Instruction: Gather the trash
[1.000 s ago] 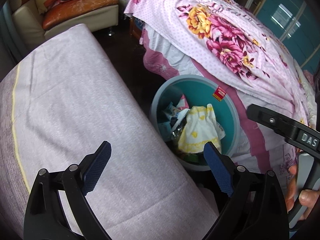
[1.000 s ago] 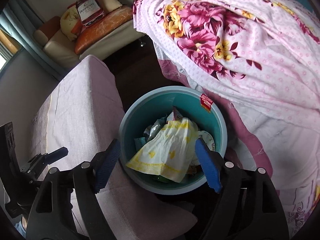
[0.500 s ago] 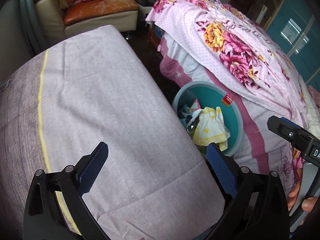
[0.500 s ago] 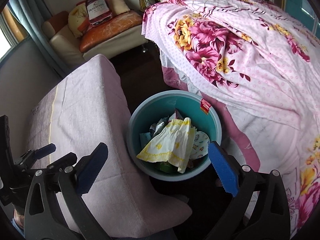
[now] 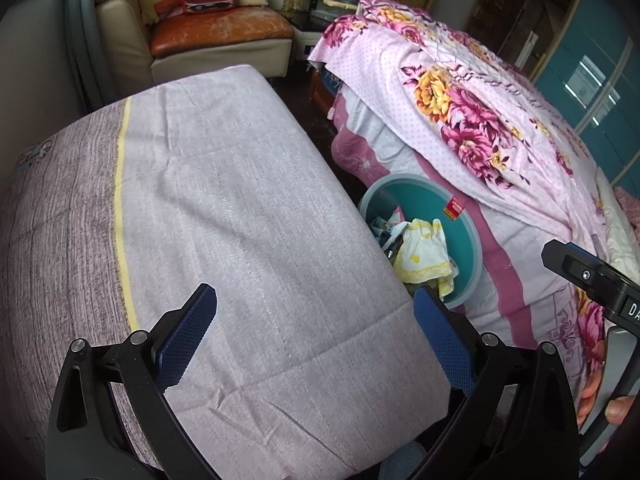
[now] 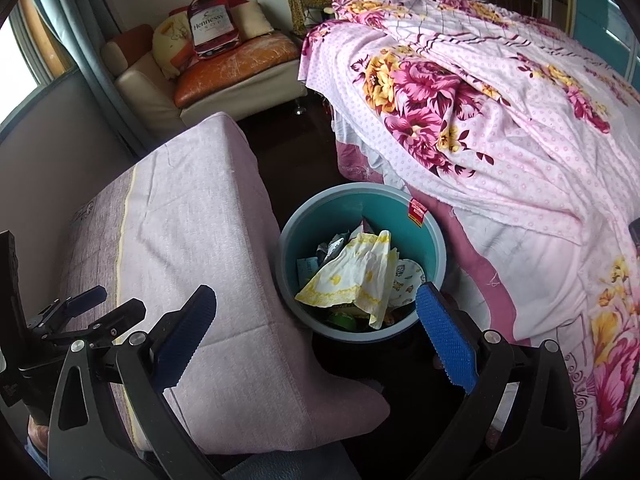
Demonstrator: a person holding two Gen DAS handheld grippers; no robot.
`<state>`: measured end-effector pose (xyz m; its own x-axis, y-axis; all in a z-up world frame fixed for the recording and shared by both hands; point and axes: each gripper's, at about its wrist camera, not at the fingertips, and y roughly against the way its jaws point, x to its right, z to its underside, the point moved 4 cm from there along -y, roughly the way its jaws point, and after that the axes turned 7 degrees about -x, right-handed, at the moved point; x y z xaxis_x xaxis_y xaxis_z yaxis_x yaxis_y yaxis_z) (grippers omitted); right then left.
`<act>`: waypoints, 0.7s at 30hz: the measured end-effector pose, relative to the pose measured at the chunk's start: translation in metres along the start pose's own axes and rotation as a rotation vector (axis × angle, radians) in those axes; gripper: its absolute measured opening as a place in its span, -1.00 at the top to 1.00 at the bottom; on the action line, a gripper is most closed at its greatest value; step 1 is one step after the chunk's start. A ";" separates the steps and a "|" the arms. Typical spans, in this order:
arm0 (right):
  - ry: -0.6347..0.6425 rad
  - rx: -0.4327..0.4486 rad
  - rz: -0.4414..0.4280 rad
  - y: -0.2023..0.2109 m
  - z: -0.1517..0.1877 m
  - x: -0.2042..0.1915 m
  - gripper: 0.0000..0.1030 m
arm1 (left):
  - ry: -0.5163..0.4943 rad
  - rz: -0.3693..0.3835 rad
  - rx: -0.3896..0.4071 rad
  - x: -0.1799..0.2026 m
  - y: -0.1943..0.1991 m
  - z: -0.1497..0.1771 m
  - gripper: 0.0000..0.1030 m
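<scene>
One bed draped in a pink quilt printed with magenta and yellow flowers (image 6: pixel 460 92) fills the right of both views, and one lilac woven cloth with a yellow stripe, spread over a low surface (image 5: pixel 224 208), lies to its left. One cream sofa with an orange leather cushion (image 6: pixel 236 60) stands at the far wall, carrying one red bag printed "Hennessy" (image 6: pixel 211 24). Between cloth and bed, on the dark floor, sits one round teal plastic bin with a grey rim (image 6: pixel 432 236); a small red label (image 6: pixel 417 210) is stuck inside its rim, its writing too small to read. The collected trash is in this bin: one crumpled white-and-yellow wrapper (image 6: pixel 352 276) lies on top of several smaller scraps. Two grippers show. The left gripper (image 5: pixel 316 340) hangs over the lilac cloth with its blue-padded fingers spread wide, gripping nothing. The right gripper (image 6: pixel 316 338) hovers above the near edge of the bin, equally wide apart and empty; its body in the left view bears the letters "DA".
</scene>
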<state>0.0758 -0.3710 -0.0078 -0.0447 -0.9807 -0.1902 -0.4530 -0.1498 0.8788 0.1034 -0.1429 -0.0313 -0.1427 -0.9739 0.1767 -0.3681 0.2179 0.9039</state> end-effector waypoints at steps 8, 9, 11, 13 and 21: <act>0.026 0.003 -0.002 0.007 0.006 -0.011 -0.86 | 0.022 -0.017 0.022 -0.009 0.010 0.007 -0.92; 0.032 0.004 0.000 0.007 0.006 -0.013 -0.86 | 0.025 -0.020 0.025 -0.011 0.010 0.008 -0.92; 0.036 0.005 0.002 0.008 0.008 -0.015 -0.86 | 0.031 -0.029 0.029 -0.012 0.011 0.009 -0.92; 0.039 0.006 0.001 0.007 0.008 -0.017 -0.86 | 0.038 -0.038 0.033 -0.014 0.012 0.009 -0.92; 0.046 0.001 0.014 0.004 0.009 -0.020 -0.86 | 0.040 -0.032 0.058 -0.016 0.011 0.010 -0.92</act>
<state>0.0663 -0.3512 -0.0044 -0.0096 -0.9874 -0.1578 -0.4536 -0.1364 0.8807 0.0925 -0.1242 -0.0281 -0.0937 -0.9819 0.1643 -0.4248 0.1887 0.8854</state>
